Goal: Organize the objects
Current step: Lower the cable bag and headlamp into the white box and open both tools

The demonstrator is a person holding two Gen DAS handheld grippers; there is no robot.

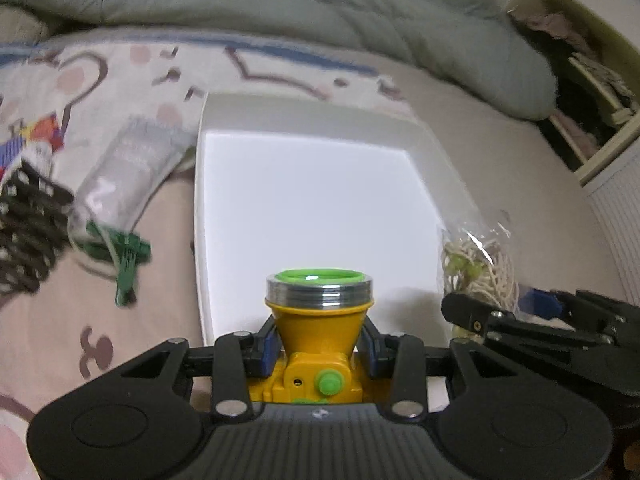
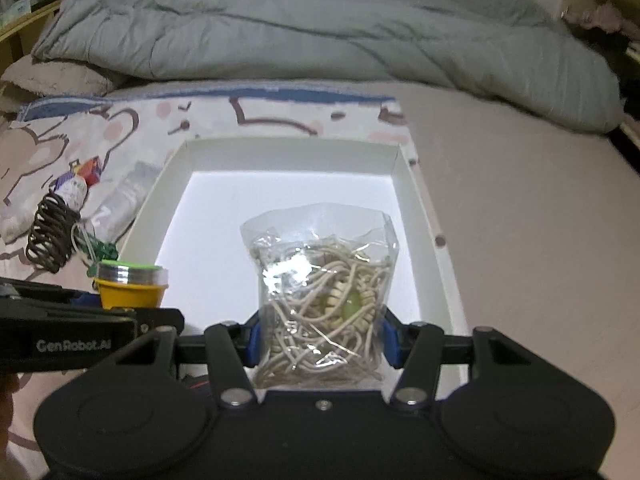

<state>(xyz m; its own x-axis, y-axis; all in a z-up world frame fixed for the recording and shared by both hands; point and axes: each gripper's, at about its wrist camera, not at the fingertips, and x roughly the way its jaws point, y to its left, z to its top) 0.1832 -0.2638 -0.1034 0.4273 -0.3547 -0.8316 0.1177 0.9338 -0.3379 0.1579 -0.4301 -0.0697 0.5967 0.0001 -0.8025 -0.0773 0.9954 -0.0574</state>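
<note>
Here, above the white box (image 2: 424, 216) on the bed, the left claw (image 1: 320, 344) clamps a yellow headlamp (image 1: 320, 320) and the right claw (image 2: 320, 336) a bag of cord (image 2: 320, 280) (slippery film), which could slip and land outside.

Grey duvet (image 2: 320, 28) bunched (rumpled) at bed's far side; shelf (image 1: 592, 92) beside it

Yellow headlamp (image 1: 320, 320) and bagged cord (image 2: 324, 292) (both gripped) above white box (image 2: 288, 152).
</note>
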